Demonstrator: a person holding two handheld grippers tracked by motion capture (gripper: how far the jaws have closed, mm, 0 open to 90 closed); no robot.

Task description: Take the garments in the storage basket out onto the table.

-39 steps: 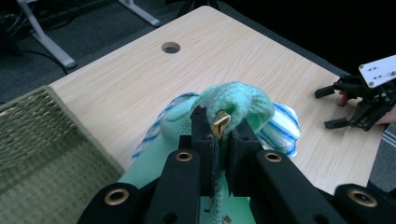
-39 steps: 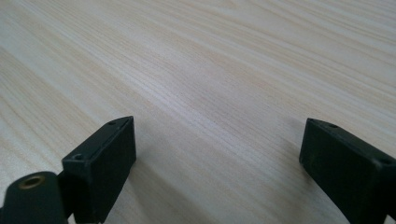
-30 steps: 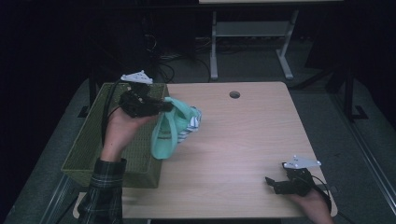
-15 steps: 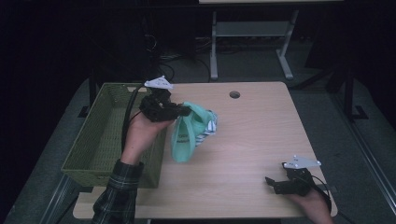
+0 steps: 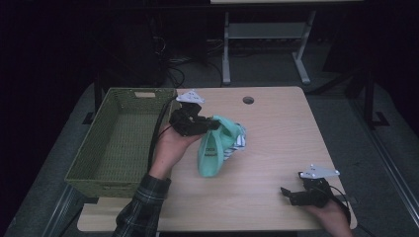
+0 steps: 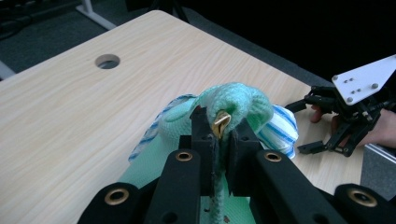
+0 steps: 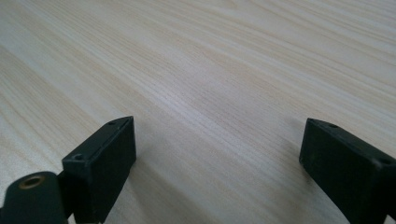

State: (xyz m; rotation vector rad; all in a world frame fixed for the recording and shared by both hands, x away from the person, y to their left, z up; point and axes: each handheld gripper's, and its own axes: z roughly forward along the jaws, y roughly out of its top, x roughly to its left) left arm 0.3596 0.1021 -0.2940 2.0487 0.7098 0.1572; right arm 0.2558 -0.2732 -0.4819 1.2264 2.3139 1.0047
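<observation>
My left gripper (image 5: 210,126) is clamped on the green cloth (image 5: 215,148), which hangs over the table (image 5: 276,133) just right of the basket (image 5: 118,143), its lower end at the tabletop. My right gripper (image 5: 291,195) sits low at the table's near right corner, jaws spread wide, holding nothing.

So the high view sits above the near edge and looks forward and down, far enough back to get the whole table (image 5: 276,148), with the green basket (image 5: 118,143) at 9 o'clock. The left gripper view rides right up close behind its own jaws, pointed across the tabletop toward the cable hole (image 6: 107,61) at 11 o'clock. The right gripper view hangs very low, skimming bare wood. All three share that tabletop, and the first two both catch the hole.
</observation>
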